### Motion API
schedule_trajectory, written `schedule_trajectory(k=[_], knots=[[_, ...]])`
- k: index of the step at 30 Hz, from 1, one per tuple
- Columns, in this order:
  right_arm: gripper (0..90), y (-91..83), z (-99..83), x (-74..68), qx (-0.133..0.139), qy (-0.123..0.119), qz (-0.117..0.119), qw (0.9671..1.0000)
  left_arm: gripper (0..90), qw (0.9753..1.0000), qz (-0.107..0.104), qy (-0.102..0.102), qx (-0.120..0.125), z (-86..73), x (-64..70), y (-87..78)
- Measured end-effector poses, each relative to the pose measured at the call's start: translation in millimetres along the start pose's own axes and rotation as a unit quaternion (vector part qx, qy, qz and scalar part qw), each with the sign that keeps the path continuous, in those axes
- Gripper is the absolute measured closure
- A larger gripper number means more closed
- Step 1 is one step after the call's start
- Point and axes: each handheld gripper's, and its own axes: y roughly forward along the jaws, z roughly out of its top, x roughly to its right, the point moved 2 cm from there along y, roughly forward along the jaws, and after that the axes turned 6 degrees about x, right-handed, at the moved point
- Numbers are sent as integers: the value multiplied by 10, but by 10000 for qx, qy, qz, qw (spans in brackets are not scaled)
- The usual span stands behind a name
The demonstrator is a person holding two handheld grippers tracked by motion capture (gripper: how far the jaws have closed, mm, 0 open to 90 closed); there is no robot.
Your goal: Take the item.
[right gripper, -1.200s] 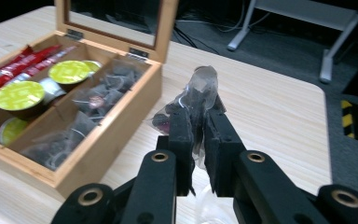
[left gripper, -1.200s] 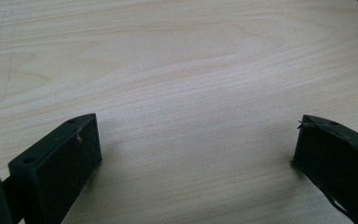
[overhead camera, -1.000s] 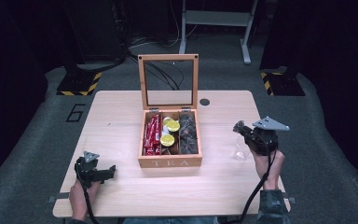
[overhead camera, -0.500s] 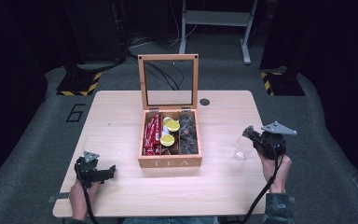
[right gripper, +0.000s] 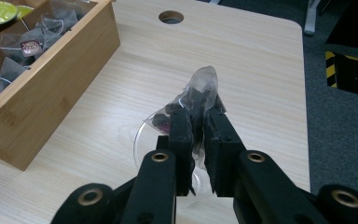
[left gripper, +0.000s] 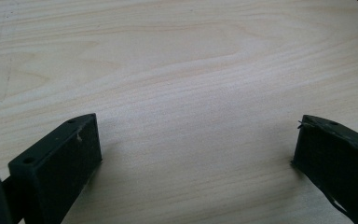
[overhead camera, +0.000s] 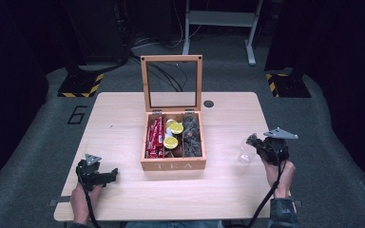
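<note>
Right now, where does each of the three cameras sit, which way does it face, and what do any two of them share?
High view: fixed above the person's side, looking forward and down on the table, the open tea box, both forearms and both grippers.
Left gripper view: rides the left gripper, facing bare tabletop between its open jaws.
Right gripper view: rides the right gripper, looking past a pinched tea bag and a clear glass towards the box.
Shared: the high view and right gripper view both show the box, the glass and the table's round hole.
</note>
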Motion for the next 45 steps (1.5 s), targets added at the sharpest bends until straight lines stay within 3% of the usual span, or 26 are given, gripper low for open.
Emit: schedule_trajectory(k=[25,38,45], knots=[[815,129,-139,-38,-313,44,45,9995,3,10000,17,-9,24,-1,2,3],[810,130,-157,-47,-325,59,55,9994,3,10000,5,19,-5,-1,-2,-1],[777,161,-145,-45,-503,48,76,9987,4,10000,15,-5,23,-1,2,3]])
